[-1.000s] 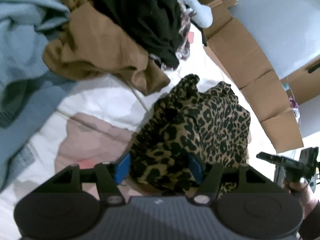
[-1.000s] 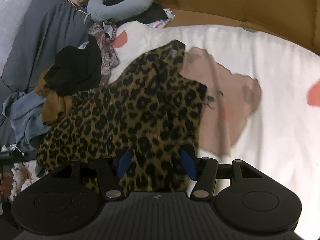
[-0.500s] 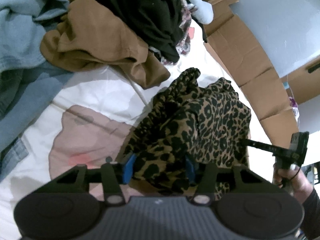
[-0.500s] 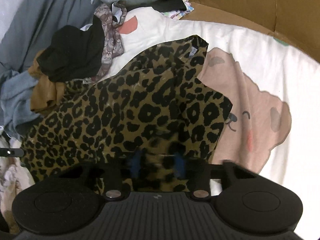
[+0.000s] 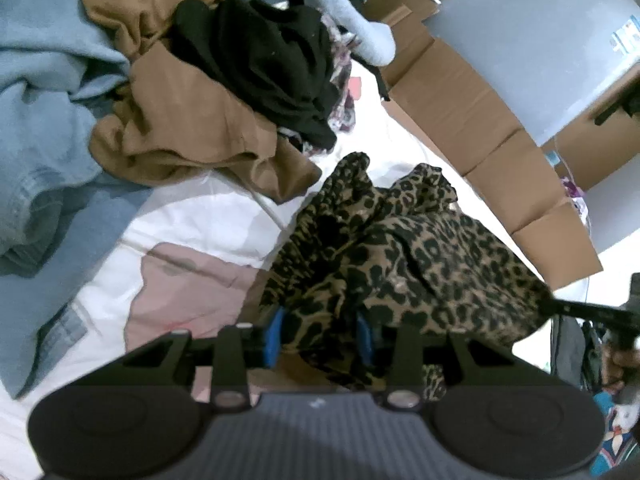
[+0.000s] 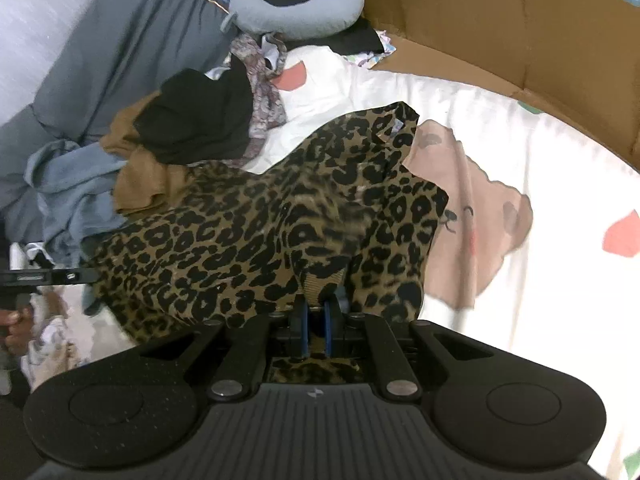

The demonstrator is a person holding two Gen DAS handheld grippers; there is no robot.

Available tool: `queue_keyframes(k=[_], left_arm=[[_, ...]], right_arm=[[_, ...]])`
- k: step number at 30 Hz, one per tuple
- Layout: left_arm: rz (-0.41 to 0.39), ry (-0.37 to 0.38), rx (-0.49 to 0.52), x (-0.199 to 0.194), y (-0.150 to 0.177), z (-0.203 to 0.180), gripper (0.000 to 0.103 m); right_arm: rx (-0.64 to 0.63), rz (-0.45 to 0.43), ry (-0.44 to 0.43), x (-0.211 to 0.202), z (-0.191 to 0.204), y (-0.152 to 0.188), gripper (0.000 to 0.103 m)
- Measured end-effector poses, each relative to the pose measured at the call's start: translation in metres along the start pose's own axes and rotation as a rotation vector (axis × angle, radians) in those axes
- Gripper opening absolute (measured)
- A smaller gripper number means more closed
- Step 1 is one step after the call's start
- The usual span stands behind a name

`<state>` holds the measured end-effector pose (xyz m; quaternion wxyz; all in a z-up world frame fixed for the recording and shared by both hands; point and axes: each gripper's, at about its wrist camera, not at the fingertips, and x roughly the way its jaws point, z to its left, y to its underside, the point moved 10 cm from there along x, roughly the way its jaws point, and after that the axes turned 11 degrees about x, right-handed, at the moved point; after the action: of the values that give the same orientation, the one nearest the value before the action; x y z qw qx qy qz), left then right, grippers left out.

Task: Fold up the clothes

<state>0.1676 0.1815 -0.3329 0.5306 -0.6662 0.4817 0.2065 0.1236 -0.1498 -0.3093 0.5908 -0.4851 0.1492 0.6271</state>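
Note:
A leopard-print garment (image 5: 400,248) (image 6: 260,232) lies crumpled on a white bedsheet (image 5: 192,216) (image 6: 540,168) printed with a pink bear. In the left wrist view my left gripper (image 5: 319,334) has a thick bunch of the garment's near edge between its blue pads, which touch the cloth while the jaws are closing. In the right wrist view my right gripper (image 6: 316,320) is shut on a thin fold of the same garment and holds it raised off the sheet. Each gripper also shows at the edge of the other view, the right gripper (image 5: 580,312) and the left gripper (image 6: 40,278).
Behind the garment is a heap of clothes: a brown piece (image 5: 188,120), a black one (image 5: 260,52) and a light blue one (image 5: 44,92). Cardboard panels (image 5: 460,108) (image 6: 500,20) wall the bed's far side. A blue neck pillow (image 6: 296,12) and a grey pillow (image 6: 120,52) lie at the back.
Both grippers narrowed onto the leopard garment; the right one went from wide to fully shut on a fold. Both hands rose, and the cloth lifted and stretched between them.

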Motion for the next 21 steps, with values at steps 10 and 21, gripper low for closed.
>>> queue_keyframes(k=[10, 21], left_arm=[[0.070, -0.029, 0.043, -0.011, 0.025, -0.004, 0.053], [0.056, -0.008, -0.276, -0.015, 0.054, 0.026, 0.056]], right_arm=[[-0.031, 0.080, -0.026, -0.045, 0.024, 0.044, 0.005], [-0.102, 0.180, -0.104, -0.074, 0.060, 0.064, 0.005]])
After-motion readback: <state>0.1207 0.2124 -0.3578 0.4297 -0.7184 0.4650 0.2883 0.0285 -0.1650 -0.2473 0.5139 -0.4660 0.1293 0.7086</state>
